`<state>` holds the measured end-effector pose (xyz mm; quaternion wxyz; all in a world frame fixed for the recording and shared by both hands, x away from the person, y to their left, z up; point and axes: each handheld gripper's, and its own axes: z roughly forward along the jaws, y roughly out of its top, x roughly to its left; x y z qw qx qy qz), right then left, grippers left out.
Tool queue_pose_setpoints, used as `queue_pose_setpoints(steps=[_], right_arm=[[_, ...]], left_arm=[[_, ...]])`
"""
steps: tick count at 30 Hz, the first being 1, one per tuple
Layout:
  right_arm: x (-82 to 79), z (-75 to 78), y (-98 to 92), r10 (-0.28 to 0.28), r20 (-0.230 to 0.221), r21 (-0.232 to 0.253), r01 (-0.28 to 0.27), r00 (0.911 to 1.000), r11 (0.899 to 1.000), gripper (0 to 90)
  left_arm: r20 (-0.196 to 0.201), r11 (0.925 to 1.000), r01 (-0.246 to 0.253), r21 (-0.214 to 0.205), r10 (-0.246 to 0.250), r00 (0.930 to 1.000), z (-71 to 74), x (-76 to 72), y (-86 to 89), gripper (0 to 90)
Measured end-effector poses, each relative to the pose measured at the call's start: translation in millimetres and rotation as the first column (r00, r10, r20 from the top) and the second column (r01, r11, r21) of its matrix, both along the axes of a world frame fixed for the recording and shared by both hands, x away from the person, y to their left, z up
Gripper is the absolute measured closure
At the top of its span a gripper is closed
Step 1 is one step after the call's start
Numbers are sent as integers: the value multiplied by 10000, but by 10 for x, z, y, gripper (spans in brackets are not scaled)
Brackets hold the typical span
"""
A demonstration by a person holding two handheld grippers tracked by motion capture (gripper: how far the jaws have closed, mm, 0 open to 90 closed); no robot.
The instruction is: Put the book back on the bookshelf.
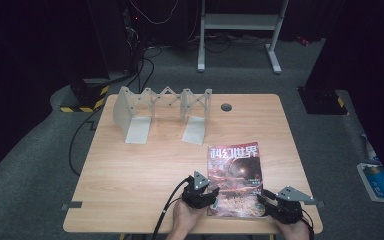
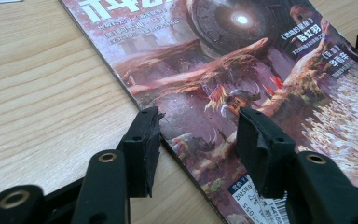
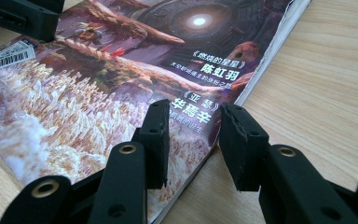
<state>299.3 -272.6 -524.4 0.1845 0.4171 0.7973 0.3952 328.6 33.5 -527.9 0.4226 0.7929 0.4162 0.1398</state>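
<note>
While the magazine (image 1: 235,180) lies flat and face up near the worktop's (image 1: 145,170) near edge, right of the middle, both tools sit at its lower corners, so the step in hand looks like getting a hold on it to lift it. The left hand-held gripper (image 2: 198,128) has its jaws apart, straddling the magazine's left edge: one pad over bare wood, the other over the cover, neither pressing. The right hand-held gripper (image 3: 193,126) is likewise apart, astride the right edge near the bottom corner.

To do this well, each would need one jaw worked under the edge, since the magazine lies tight on the wood; a shallow angle and an even lift on both sides should keep the thin pages from buckling or sliding away.

At the far edge, left of centre, stands a grey expanding rack (image 1: 162,112) with a round cable hole (image 1: 226,107) to its right; both are well apart from the magazine, and nothing lies between.
</note>
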Motion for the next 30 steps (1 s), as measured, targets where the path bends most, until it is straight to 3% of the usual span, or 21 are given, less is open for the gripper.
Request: queue_pose_setpoints(steps=[10,22,30], right_arm=[[21,-6,116,283,-5,57,-283,9996,9996,632],[58,-5,295,652,-7,-3,-652,9979,9979,632],[103,6,456,983,-16,-169,-983,9952,9950,632]], left_arm=[[43,9996,-235,-169,236,9997,-17,-52,146,498],[127,9987,-506,-69,507,9986,-19,-106,333,495],[-30,9978,-668,1,668,9978,-5,-111,482,494]])
